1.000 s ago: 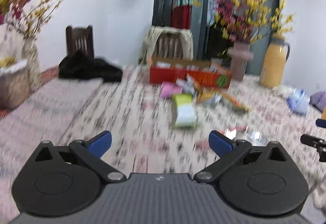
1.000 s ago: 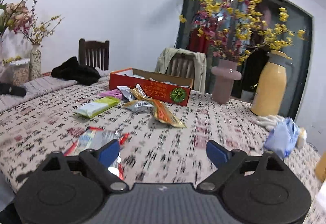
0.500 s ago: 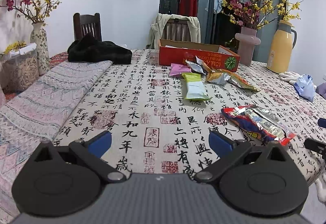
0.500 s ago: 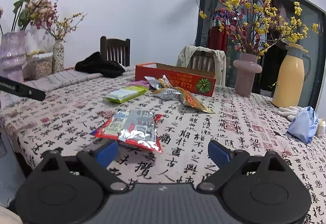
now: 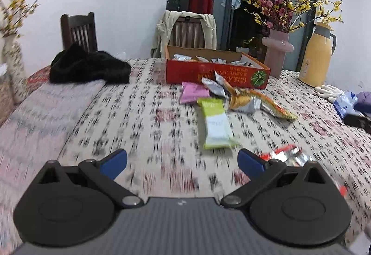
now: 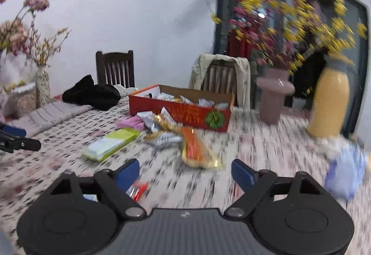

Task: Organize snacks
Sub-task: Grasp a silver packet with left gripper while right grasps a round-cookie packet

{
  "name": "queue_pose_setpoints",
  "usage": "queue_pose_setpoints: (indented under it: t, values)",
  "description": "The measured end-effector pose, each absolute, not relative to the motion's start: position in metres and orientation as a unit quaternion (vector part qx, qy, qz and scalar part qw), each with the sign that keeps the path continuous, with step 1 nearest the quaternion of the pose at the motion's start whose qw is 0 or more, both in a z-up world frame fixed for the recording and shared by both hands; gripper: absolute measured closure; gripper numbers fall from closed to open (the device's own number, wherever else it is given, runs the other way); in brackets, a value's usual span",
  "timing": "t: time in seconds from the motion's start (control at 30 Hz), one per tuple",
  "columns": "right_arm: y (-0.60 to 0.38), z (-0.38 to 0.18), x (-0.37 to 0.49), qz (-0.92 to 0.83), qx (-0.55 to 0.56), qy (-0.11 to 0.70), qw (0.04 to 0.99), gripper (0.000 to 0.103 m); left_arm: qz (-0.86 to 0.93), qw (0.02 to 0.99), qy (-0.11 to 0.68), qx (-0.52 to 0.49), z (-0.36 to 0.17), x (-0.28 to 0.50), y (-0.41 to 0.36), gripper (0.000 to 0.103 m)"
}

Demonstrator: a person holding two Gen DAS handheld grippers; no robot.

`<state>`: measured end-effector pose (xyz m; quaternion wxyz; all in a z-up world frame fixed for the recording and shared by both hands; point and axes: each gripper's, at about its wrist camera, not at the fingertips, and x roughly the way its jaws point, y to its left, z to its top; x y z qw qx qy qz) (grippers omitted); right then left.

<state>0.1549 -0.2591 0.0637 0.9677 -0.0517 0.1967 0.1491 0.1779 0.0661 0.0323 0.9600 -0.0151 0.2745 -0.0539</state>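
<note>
A red cardboard box (image 5: 215, 69) (image 6: 183, 113) with several snack packets inside stands at the far middle of the table. In front of it lie a pink packet (image 5: 193, 95), silver packets (image 5: 214, 88), an orange-gold packet (image 5: 262, 101) (image 6: 197, 150) and a green-white packet (image 5: 215, 124) (image 6: 111, 143). A red-silver packet (image 5: 287, 155) (image 6: 136, 188) lies nearest. My left gripper (image 5: 182, 162) is open and empty, short of the green packet. My right gripper (image 6: 185, 172) is open and empty, just short of the orange-gold packet.
A pink vase of flowers (image 5: 277, 55) and a yellow thermos (image 5: 316, 60) stand at the back right. A black garment (image 5: 90, 67) lies back left. White gloves (image 5: 329, 90) and a blue bag (image 6: 345, 173) lie at the right. Chairs stand behind the table.
Both grippers have moved forward over the table toward the snacks, still open. The red-silver packet now sits close under the right gripper's left finger.
</note>
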Motion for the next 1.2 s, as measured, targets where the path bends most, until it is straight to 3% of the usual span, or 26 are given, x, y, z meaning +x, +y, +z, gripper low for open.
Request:
queue_pose_setpoints:
  t: [0.13,0.23,0.3,0.6,0.7,0.87,1.03,1.2]
  values:
    - [-0.23,0.071,0.217,0.193,-0.093,0.202,0.956,0.023,-0.067,0.961,0.269,-0.001,0.04,0.217,0.061,0.0]
    - [-0.206,0.062,0.268,0.239,-0.107,0.238,0.935,0.039,-0.072,0.961,0.269,0.01,0.042,0.247,0.057,0.0]
    - [-0.191,0.054,0.298,0.254,-0.117,0.258,0.925,0.044,-0.075,0.96,0.27,0.017,0.042,0.267,0.054,0.0]
    - [-0.157,0.015,0.382,0.294,-0.127,0.317,0.893,0.044,-0.11,0.95,0.279,0.082,0.029,0.349,0.025,0.002]
    - [-0.158,0.006,0.386,0.292,-0.118,0.325,0.892,0.064,-0.141,0.941,0.289,0.108,0.022,0.378,0.005,0.008]
    - [-0.192,0.013,0.371,0.267,-0.063,0.315,0.909,0.065,-0.159,0.939,0.286,0.109,0.019,0.423,-0.028,0.029]
    - [-0.232,0.023,0.345,0.243,-0.001,0.297,0.923,0.065,-0.18,0.929,0.315,0.068,0.014,0.473,-0.053,0.038]
    - [-0.255,0.03,0.335,0.234,0.024,0.28,0.93,0.065,-0.169,0.915,0.364,0.039,-0.002,0.498,-0.064,0.076]
